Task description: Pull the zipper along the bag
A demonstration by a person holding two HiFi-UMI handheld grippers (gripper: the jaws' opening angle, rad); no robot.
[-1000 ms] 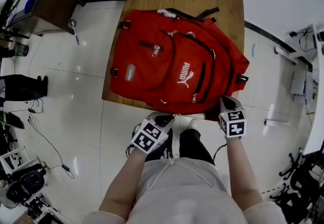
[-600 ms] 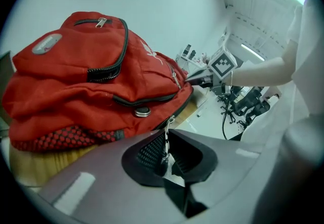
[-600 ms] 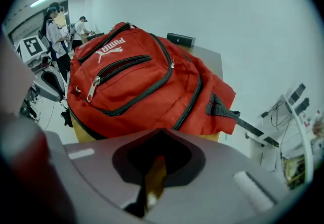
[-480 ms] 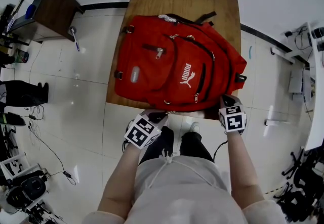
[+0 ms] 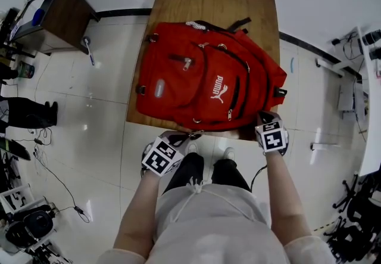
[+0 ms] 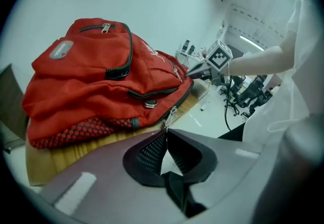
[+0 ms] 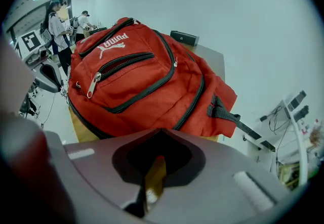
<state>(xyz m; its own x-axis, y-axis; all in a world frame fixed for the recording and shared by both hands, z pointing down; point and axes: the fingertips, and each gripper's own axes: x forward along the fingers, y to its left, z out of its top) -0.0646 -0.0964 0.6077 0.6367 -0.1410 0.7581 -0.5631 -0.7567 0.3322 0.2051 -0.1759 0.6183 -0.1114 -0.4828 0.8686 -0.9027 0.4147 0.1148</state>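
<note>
Left gripper view: left gripper [image 6: 164,134] fingers, just closing, are pinching red fabric backpack's [image 6: 86,81] silver metal zipper pull [image 6: 172,115]; right gripper [image 7: 158,159] fingers are pinching backpack edge.

White "PUMA" wordmark [image 5: 219,86] with leaping-cat logo on the red backpack [image 5: 178,93].

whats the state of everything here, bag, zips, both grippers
red backpack, lying flat on the wooden table, front side up
zipper pull, drawn out from the bag's lower edge, pinched at its end
top pocket zip, closed
left gripper, shut on the zipper pull, fingers have just been closing
right gripper, shut on the red backpack's near edge
</note>
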